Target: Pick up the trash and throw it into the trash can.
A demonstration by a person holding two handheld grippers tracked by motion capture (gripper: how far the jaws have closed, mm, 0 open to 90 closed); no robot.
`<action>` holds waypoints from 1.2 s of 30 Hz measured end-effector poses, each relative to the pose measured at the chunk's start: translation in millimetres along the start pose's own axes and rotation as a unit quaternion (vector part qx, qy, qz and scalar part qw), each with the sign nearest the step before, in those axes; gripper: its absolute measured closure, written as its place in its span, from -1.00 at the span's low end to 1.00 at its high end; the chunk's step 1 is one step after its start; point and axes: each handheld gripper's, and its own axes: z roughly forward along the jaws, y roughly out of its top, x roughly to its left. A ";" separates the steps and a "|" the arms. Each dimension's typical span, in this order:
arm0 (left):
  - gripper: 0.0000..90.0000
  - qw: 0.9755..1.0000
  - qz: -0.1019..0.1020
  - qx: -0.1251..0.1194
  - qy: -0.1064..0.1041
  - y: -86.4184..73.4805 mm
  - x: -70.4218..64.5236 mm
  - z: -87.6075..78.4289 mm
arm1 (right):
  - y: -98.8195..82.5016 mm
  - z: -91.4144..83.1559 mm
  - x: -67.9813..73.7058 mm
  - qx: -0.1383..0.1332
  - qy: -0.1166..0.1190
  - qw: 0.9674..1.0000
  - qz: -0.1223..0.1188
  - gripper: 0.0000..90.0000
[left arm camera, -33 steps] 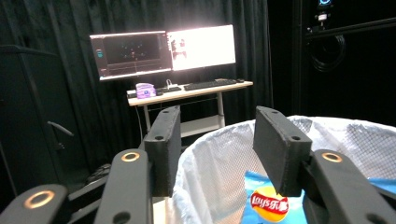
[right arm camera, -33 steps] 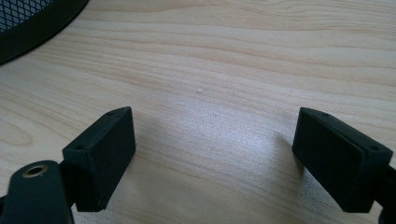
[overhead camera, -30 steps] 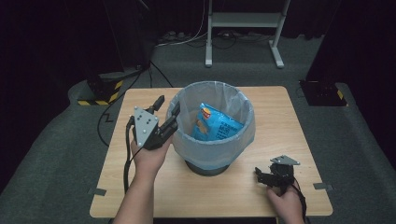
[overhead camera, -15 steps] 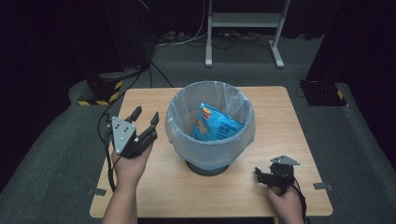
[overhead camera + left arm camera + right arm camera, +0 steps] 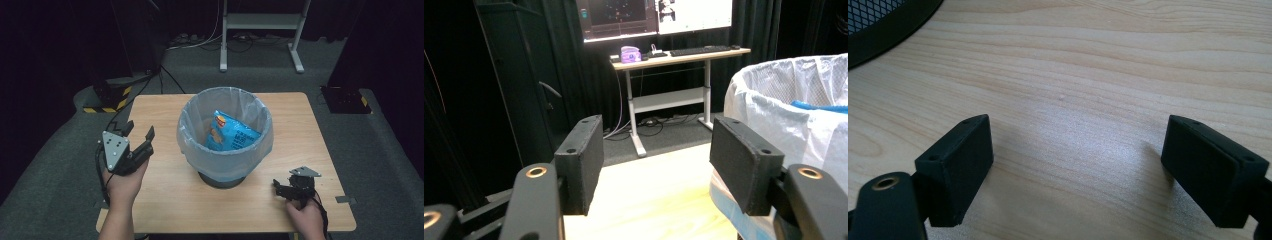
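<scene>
A bin with a pale plastic liner (image 5: pixel 225 145) stands in the middle of the wooden table (image 5: pixel 165 200), and a blue chip bag (image 5: pixel 230 134) lies inside it. My left gripper (image 5: pixel 138 132) hovers open to the left of the bin, jaws pointing away from me, nothing between them. In the left gripper view the gripper (image 5: pixel 656 160) has the liner (image 5: pixel 794 100) at its right. My right gripper (image 5: pixel 278 189) rests low on the table at the front right, open and empty. In the right gripper view the gripper (image 5: pixel 1075 160) faces bare wood, with the bin's dark mesh base (image 5: pixel 883 20) at top left.
A white-legged stand (image 5: pixel 260 30) and cables lie on the floor beyond the table. A yellow-and-black striped block (image 5: pixel 107 97) sits off the table's far left corner. In the left gripper view a desk with a keyboard and monitors (image 5: pixel 674 50) stands behind.
My left gripper has drawn back from the bin's rim to the left and toward me, staying open. The right gripper has not moved.
</scene>
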 end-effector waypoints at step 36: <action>-0.56 0.947 -0.028 0.313 -0.065 -160.3 4.4 69.1 | 1.2 0.9 0.2 0.004 0.005 1.000 -0.004 -0.74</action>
